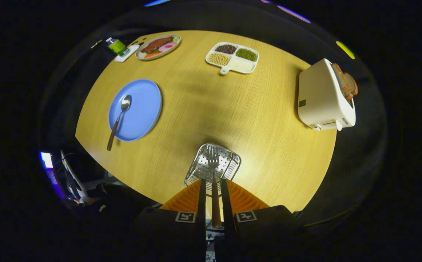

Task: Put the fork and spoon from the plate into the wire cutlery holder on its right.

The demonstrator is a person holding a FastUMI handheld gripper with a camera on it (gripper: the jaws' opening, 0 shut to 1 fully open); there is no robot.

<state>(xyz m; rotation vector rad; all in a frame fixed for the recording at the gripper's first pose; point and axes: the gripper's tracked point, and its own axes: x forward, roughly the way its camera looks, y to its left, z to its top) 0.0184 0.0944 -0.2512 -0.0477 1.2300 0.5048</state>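
My gripper (214,185) is shut on the fork (214,171), its brown handle clamped between both fingers and its tines pointing forward. The tines hang right over the wire cutlery holder (229,165), which stands on the wooden table just ahead of the fingers. Far off to the left lies the blue plate (142,109). The spoon (119,118) rests on it with its bowl on the plate and its brown handle sticking out over the near rim.
A white toaster (322,98) with bread in it stands at the right. Beyond are a divided tray of beans (233,57), an oval plate of food (158,46) and a small green-labelled box (118,46). The round table's edge (98,154) curves close behind the holder.
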